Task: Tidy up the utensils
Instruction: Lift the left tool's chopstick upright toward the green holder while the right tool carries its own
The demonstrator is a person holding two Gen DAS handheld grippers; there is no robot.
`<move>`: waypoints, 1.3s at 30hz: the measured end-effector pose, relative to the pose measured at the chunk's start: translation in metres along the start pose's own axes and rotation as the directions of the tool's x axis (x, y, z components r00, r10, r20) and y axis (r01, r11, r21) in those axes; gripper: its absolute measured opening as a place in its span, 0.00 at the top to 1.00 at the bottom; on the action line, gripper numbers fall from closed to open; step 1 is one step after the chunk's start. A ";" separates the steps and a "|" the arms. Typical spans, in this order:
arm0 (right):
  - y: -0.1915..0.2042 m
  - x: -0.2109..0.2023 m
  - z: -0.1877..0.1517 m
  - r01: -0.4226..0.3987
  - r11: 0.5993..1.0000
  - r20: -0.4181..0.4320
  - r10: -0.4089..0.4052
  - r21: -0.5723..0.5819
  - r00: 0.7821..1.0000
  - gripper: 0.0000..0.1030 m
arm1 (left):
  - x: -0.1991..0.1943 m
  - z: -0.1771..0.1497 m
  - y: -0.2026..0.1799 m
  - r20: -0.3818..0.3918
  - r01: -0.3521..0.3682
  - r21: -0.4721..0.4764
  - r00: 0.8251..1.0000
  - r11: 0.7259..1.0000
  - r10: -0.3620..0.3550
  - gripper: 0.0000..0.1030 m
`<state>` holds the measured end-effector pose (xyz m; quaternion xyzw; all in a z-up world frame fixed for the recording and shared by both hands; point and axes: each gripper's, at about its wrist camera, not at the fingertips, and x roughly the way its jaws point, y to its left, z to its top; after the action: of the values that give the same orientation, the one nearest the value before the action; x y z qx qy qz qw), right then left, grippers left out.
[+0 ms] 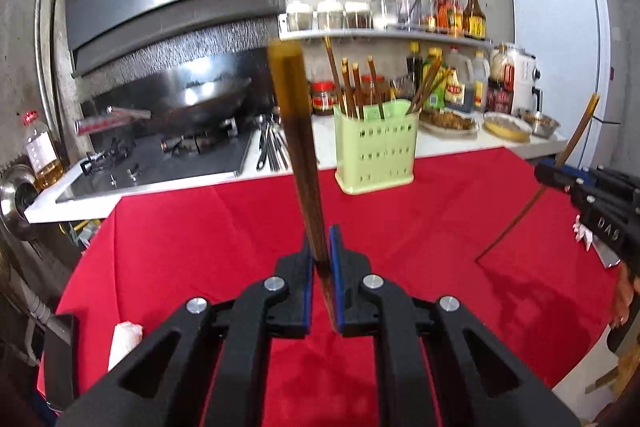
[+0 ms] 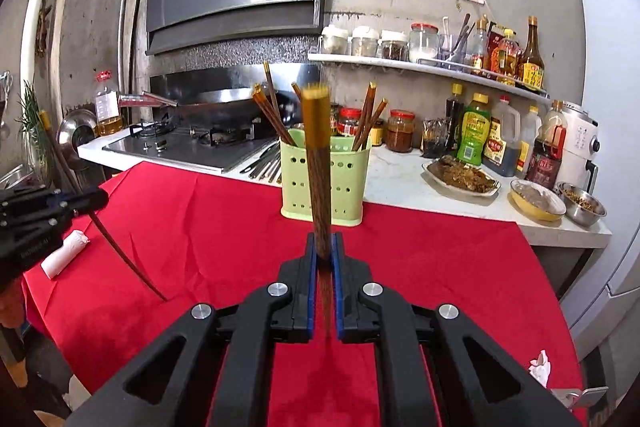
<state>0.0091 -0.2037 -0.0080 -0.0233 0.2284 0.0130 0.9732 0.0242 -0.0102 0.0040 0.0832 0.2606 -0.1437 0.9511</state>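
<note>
Red tablecloth [image 2: 208, 227] over the whole tabletop, nearly bare: no loose chopsticks visible lying on it in either view. Only a rolled white paper towel [image 2: 64, 254] near the left edge and a crumpled white scrap [image 2: 540, 367] near the right front corner.

At the far edge of the cloth, hard against the white counter [image 2: 404, 163], a pale green perforated holder [image 2: 325, 183], upright. Already stocked with several brown chopsticks [image 2: 276, 115] leaning to the left wall and several more [image 2: 370, 119] leaning to the right; exact count hard to tell. Judged from that: most of the sorting done.

Left to do, apparently, only the two pieces in hand. Left gripper [image 1: 321, 291] clamped on a dark brown chopstick [image 1: 304, 163], amber end up, held above the middle of the cloth, well short of the holder. Right gripper [image 2: 323, 291] likewise closed tight on a second chopstick [image 2: 318, 163], amber cap up, roughly in line with the holder but still apart from it. Both sticks pinched low on the shaft between the blue pads [image 2: 337, 279], near upright, tips clear of the cloth or nearly so.

Some metal utensils [image 2: 264, 163] flat on the counter beside the stove, behind the holder; unclear whether part of the job. Remaining work by this reading: carry each stick to the far edge and drop into the holder.
</note>
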 end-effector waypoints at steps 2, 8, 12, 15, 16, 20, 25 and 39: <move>0.000 0.003 -0.004 0.000 1.000 -0.012 0.000 0.000 1.000 0.93 | 0.003 -0.004 0.000 -0.001 -0.010 0.003 1.000 1.000 0.010 0.93; -0.005 0.007 0.001 -0.005 1.000 -0.025 0.005 0.009 1.000 0.94 | 0.004 0.003 0.000 0.010 -0.011 0.015 1.000 1.000 0.011 0.94; -0.012 0.010 0.020 -0.002 1.000 -0.008 0.002 0.008 1.000 0.94 | 0.004 0.026 0.000 0.060 -0.017 0.019 0.998 1.000 0.015 0.94; -0.017 0.016 0.036 -0.005 1.000 0.005 0.005 0.007 1.000 0.94 | 0.009 0.046 0.000 0.093 0.003 0.017 0.996 1.000 -0.004 0.94; -0.019 0.020 0.044 -0.006 1.000 0.009 0.006 0.008 1.000 0.94 | 0.012 0.054 0.000 0.099 0.017 0.011 0.995 1.000 -0.018 0.94; -0.023 0.035 0.073 0.000 1.000 0.040 0.000 -0.005 0.999 0.94 | 0.027 0.085 -0.004 0.118 0.065 0.013 0.991 0.998 -0.066 0.94; -0.034 0.055 0.114 0.014 0.999 0.081 -0.012 -0.030 0.997 0.94 | 0.048 0.127 -0.014 0.173 0.067 0.033 0.982 0.997 -0.071 0.94; -0.046 0.107 0.169 -0.017 0.999 0.141 0.021 -0.028 0.990 0.93 | 0.102 0.201 -0.043 0.248 0.071 0.078 0.965 0.994 -0.088 0.94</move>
<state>0.1813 -0.2393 0.0974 -0.0332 0.1590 0.0268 0.9864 0.1895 -0.1217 0.1178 0.0864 0.1363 -0.1998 0.9665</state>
